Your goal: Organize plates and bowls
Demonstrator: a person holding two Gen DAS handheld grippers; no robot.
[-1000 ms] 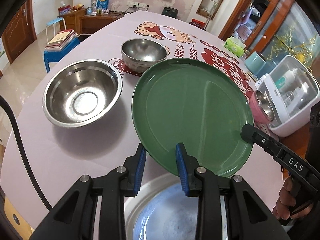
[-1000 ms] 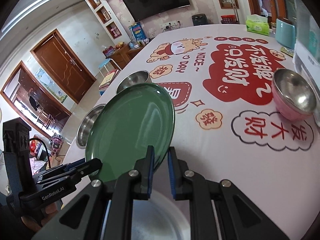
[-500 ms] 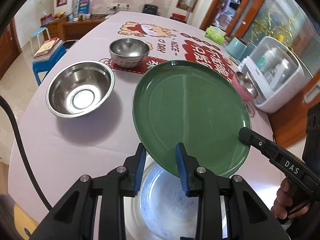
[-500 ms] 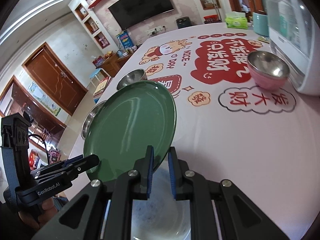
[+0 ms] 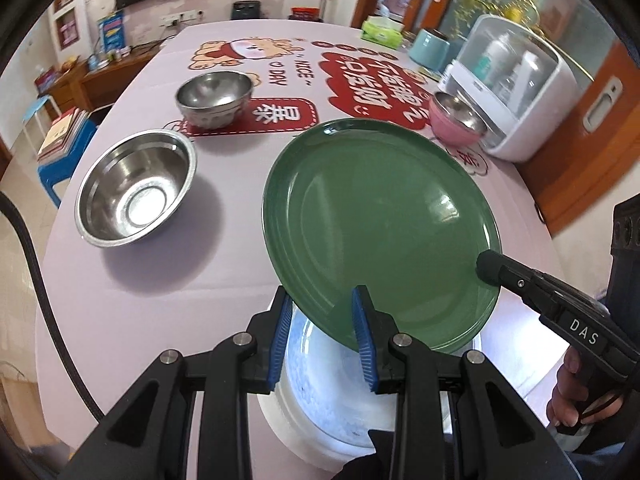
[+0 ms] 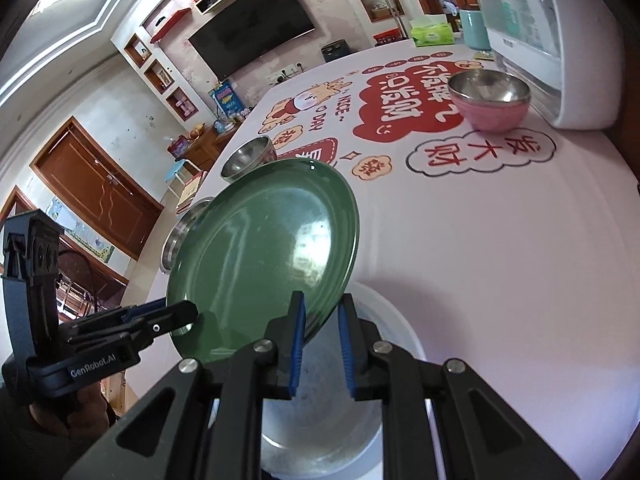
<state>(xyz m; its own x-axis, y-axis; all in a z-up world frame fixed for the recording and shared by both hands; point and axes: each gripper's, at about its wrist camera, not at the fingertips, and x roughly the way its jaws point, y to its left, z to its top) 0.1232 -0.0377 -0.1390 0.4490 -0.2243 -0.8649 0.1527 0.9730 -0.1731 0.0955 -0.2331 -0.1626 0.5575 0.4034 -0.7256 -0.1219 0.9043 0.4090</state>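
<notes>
A large green plate (image 5: 380,224) hangs tilted in the air, held at its rim by both grippers. My left gripper (image 5: 322,308) is shut on its near edge. My right gripper (image 6: 320,312) is shut on its right edge and shows in the left wrist view (image 5: 490,266) too. The plate (image 6: 264,256) is above a white plate (image 5: 332,396) at the table's near edge, also in the right wrist view (image 6: 384,320). A wide steel bowl (image 5: 136,188), a smaller steel bowl (image 5: 214,98) and a pink bowl (image 5: 456,122) with a steel inside stand on the table.
A white sterilizer box (image 5: 516,92) with bottles stands at the table's right edge behind the pink bowl (image 6: 490,98). A teal cup (image 5: 430,50) and a tissue box (image 5: 382,32) stand far right. A blue stool with books (image 5: 60,148) is left of the table.
Both grippers have lifted the green plate higher and drawn it back toward me. More of the white plate under it has come into view.
</notes>
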